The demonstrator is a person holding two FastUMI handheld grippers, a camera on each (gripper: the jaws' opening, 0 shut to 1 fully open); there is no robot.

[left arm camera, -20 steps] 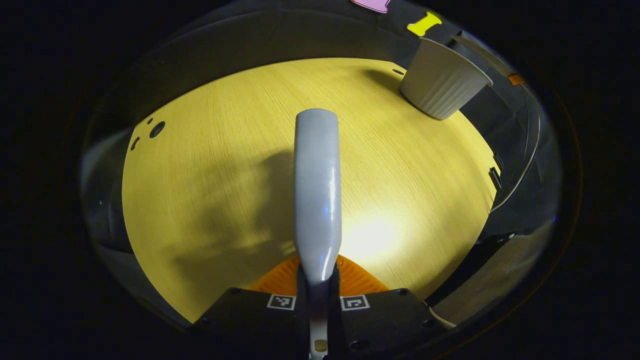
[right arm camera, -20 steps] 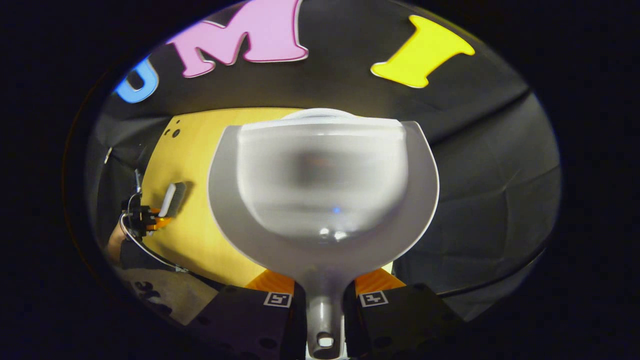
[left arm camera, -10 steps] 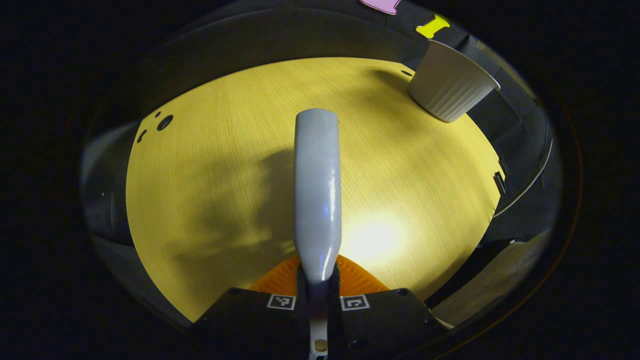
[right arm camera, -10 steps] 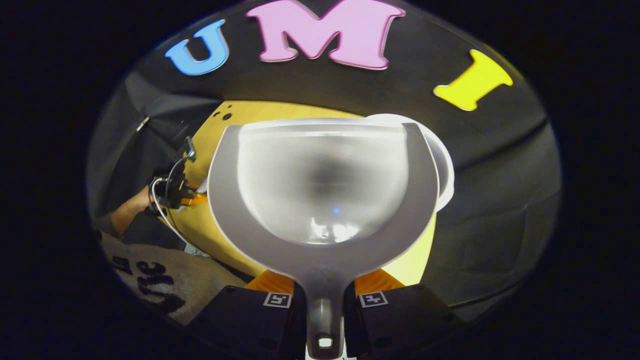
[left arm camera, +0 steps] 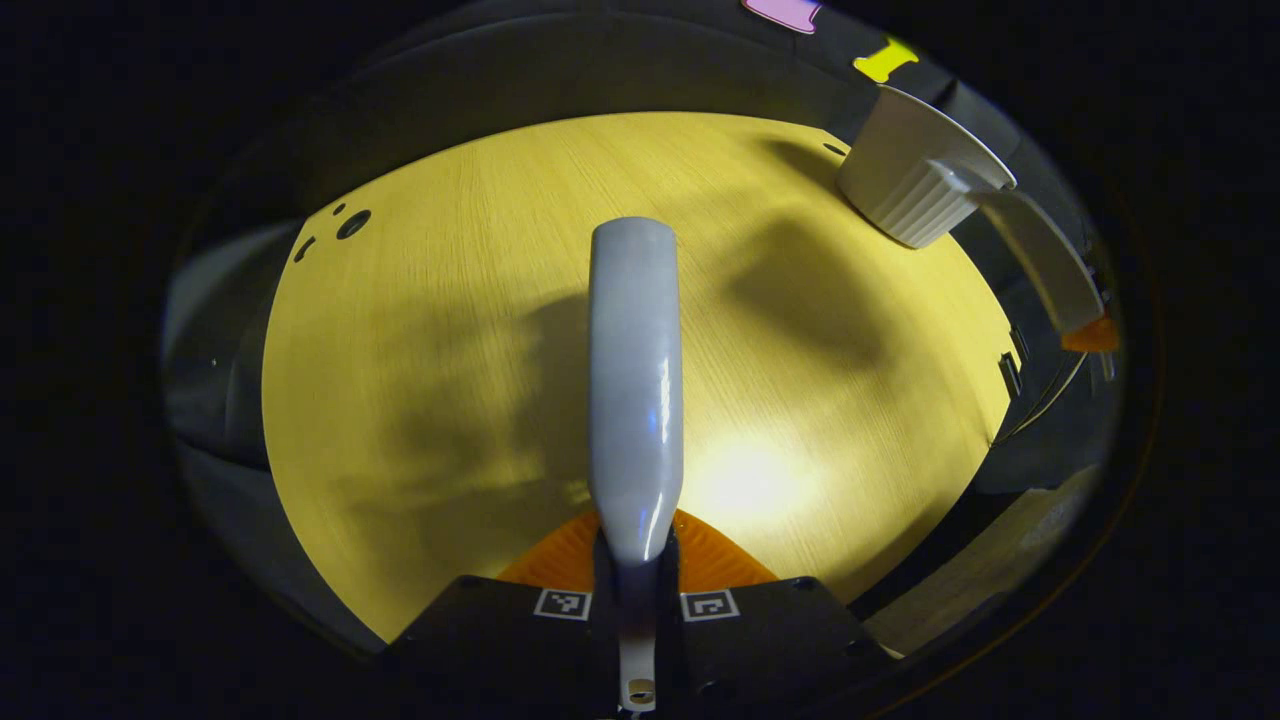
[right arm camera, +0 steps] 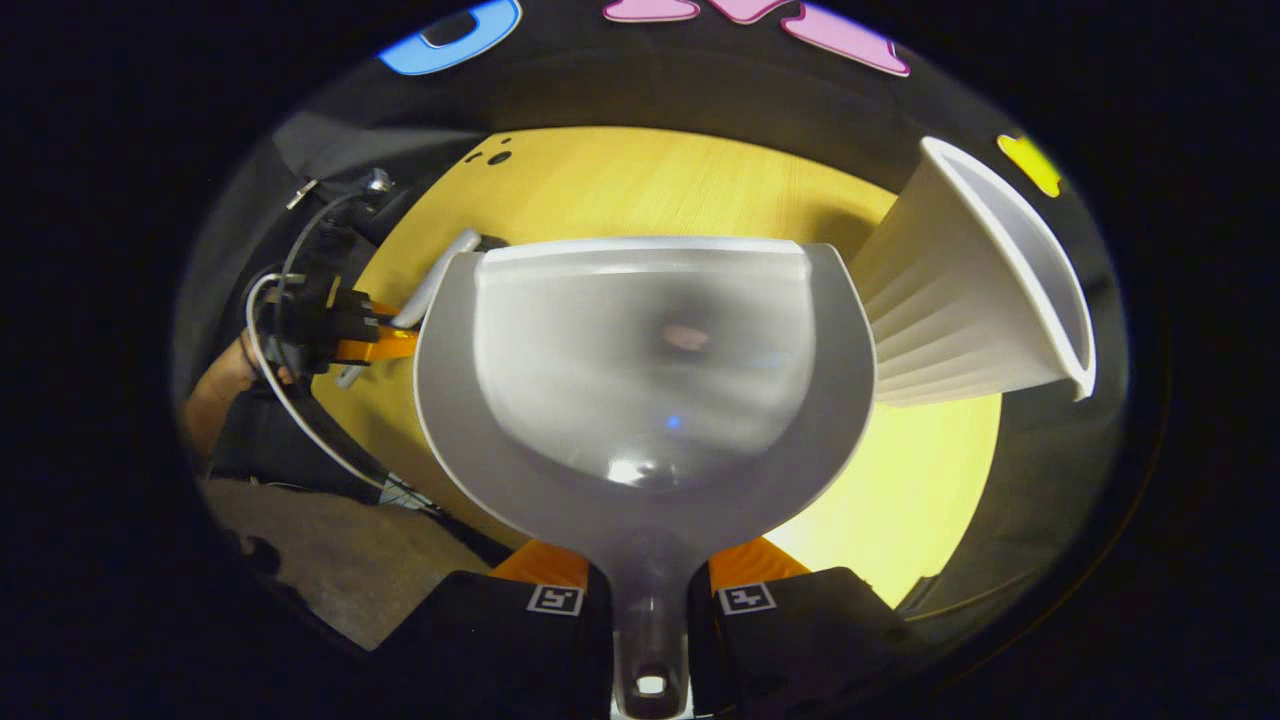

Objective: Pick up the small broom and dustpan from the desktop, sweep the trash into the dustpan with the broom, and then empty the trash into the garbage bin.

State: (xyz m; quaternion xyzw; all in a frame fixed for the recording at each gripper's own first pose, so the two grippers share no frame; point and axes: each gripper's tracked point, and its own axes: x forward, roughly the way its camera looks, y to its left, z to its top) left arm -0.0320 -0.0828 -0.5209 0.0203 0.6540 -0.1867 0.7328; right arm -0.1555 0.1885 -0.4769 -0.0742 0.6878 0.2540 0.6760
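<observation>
Grey dustpan (right arm camera: 640, 400) in right gripper (right arm camera: 648, 600), mouth fwd beside bin (right arm camera: 960, 310).

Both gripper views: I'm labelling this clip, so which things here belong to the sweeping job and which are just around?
Part of the job:
- grey plastic small broom, clamped in the left gripper
- grey plastic dustpan, clamped in the right gripper
- white ribbed garbage bin

Just there:
- yellow wooden desktop
- cable holes in it
</observation>
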